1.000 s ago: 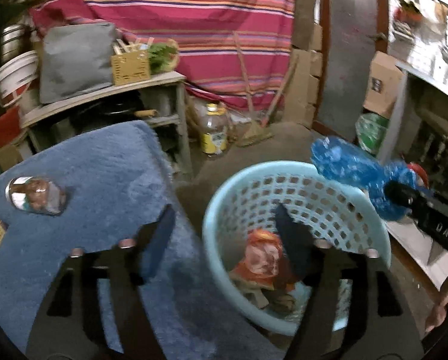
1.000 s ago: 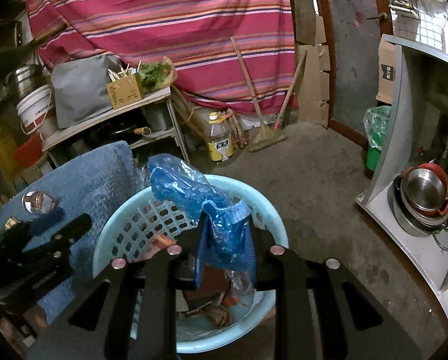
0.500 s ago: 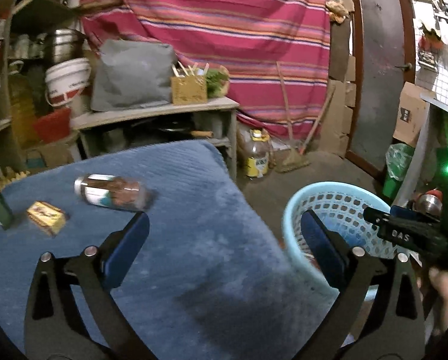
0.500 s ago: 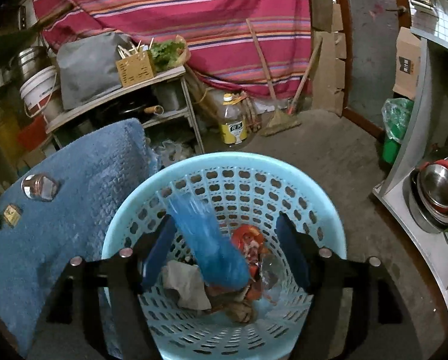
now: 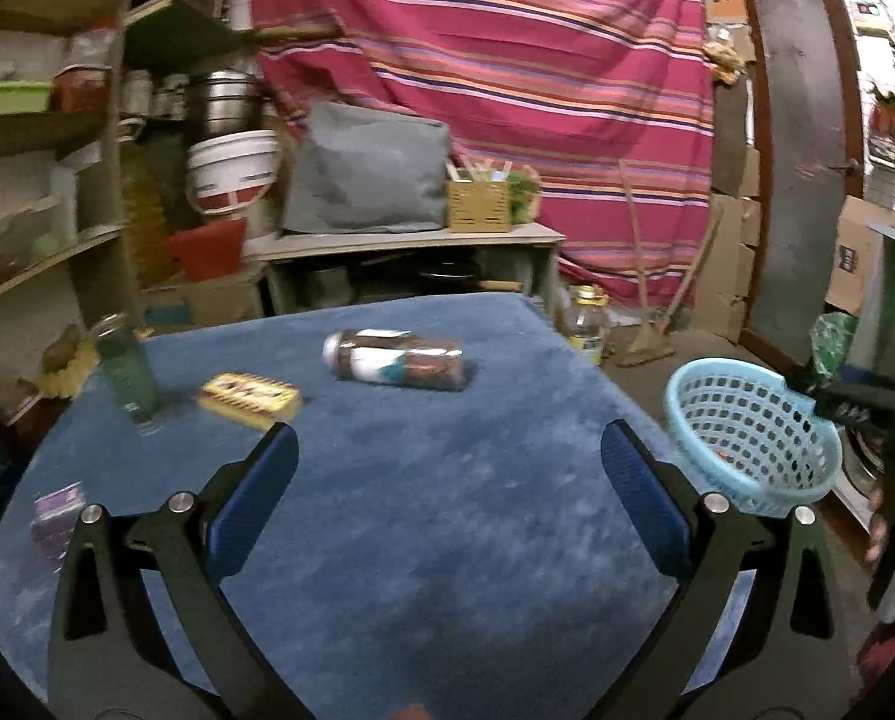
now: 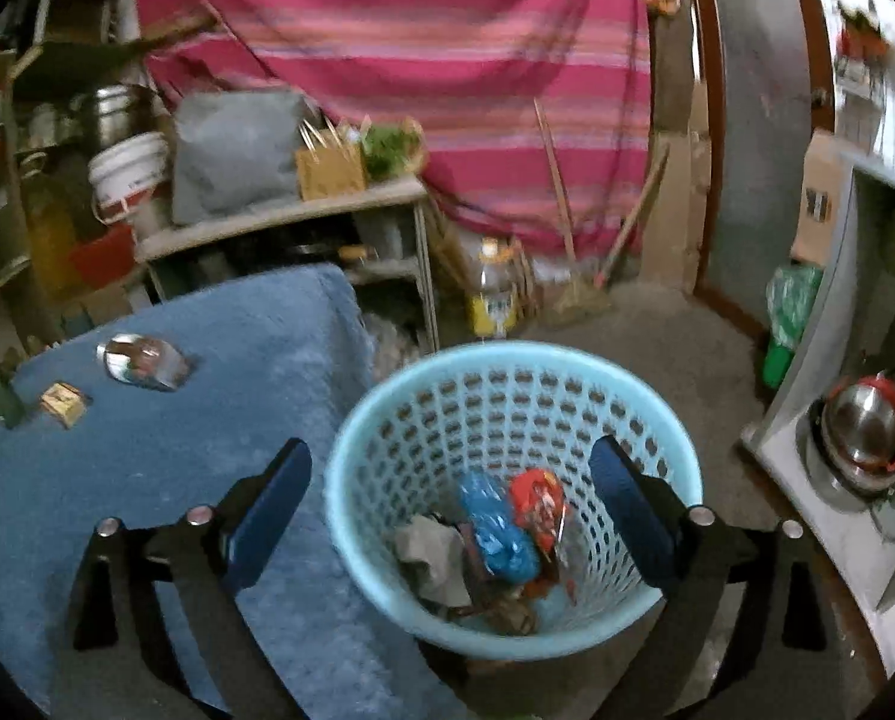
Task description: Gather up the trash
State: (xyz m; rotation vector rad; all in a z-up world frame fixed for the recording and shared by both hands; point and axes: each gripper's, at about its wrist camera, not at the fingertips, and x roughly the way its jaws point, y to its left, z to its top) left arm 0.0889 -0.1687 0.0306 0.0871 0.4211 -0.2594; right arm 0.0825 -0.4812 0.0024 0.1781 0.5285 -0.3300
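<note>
Two grippers, both with nothing in them. Taking the blue cloth point(image 5: 447, 540) on the table as my landmark and going left to right: at its far left edge I see a green bottle point(image 5: 125, 369) standing upright, then a small yellow box point(image 5: 249, 399) lying flat just beside it, then a jar point(image 5: 396, 359) on its side toward the cloth's far middle. My left gripper point(image 5: 447, 492) hangs above the near part of the cloth, jaws spread wide, nothing between them. Off the cloth's right edge, down on the floor, stands the light blue basket point(image 6: 387, 420). My right gripper point(image 6: 450, 504) is over it; its jaws have just been opening and now stand apart, released. The blue plastic bag point(image 6: 495, 531) lies inside the basket, next to a red wrapper point(image 6: 537, 504) and a grey rag point(image 6: 429, 552).
</note>
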